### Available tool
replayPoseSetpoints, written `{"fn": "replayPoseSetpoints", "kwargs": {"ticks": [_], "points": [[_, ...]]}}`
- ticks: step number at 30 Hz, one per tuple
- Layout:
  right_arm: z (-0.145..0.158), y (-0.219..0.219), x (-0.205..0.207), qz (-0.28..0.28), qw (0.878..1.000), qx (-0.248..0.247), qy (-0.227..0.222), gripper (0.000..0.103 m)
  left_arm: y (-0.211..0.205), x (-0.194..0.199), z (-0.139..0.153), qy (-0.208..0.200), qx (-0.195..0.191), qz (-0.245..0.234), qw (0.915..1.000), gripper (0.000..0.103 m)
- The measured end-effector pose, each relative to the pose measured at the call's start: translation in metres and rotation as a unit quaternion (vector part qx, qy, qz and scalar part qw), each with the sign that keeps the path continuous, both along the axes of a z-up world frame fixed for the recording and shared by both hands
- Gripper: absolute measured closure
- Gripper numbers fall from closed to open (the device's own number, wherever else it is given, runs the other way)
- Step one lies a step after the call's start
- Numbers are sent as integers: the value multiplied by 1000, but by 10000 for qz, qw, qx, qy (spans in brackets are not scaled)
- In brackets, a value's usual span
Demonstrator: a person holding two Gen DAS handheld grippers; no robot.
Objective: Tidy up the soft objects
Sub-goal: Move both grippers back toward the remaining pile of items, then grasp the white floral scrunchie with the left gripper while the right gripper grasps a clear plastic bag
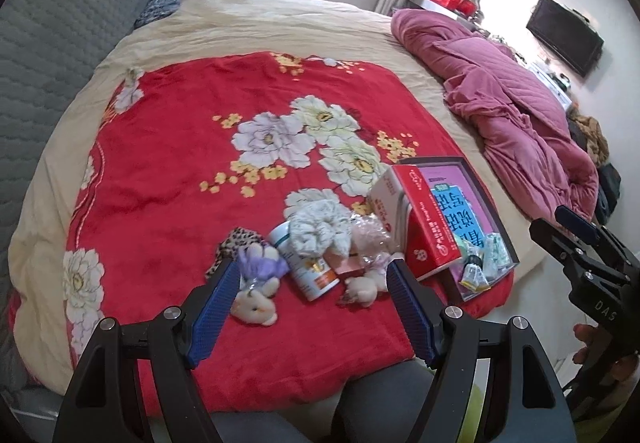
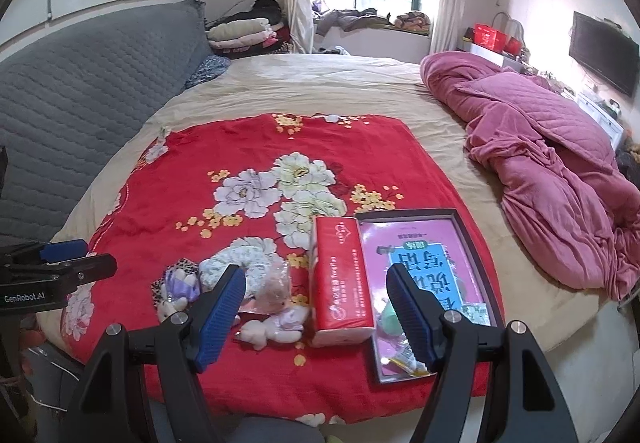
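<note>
- The left hand-held gripper [image 1: 310, 285] hangs above the near edge of the bed with its blue pads spread wide and nothing between them.
- The right hand-held gripper [image 2: 316, 289] is likewise spread apart and empty, over the same edge.
- A red floral blanket [image 1: 180, 183] lies across the beige bed sheet [image 1: 248, 23], and the soft things sit in a loose heap on its near part.
- In that heap: a small plush toy in a purple dress [image 1: 258, 277], a leopard-print cloth [image 1: 234, 241] just behind it, a white crumpled fabric piece [image 1: 320, 223] resting on a tipped can [image 1: 304, 263], and a second cream plush toy [image 1: 362, 285] beside a pale pink pouch [image 1: 370, 233].
- A red tissue pack [image 2: 340, 283] stands right of the heap, touching a dark-rimmed tray [image 2: 476, 255].
- The tray holds a pink book with blue lettering [image 2: 424, 263] and small packets at its near end.
- A crumpled pink quilt [image 2: 552, 179] lies well apart on the right side of the bed.
</note>
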State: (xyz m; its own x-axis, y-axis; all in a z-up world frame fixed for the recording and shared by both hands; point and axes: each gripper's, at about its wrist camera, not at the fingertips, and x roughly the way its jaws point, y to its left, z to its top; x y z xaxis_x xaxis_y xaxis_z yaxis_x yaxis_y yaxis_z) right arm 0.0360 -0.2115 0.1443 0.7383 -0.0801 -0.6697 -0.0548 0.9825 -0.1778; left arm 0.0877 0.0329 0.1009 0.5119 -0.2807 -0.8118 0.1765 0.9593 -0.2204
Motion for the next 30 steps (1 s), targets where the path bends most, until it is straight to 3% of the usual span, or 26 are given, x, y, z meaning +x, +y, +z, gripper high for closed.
{"fn": "replayPoseSetpoints", "kwargs": {"ticks": [16,24,30], "points": [[-35,33,15,345,9989,-95,309,31,39,0,-39,274,77,297,9992,26],[-72,34,32,341,9970,-101,691,31,24,13,-66,494,106,148,9986,26],[-103,33,46,401,9944,-103,969,31,-4,46,-89,706,146,-110,9973,26]]}}
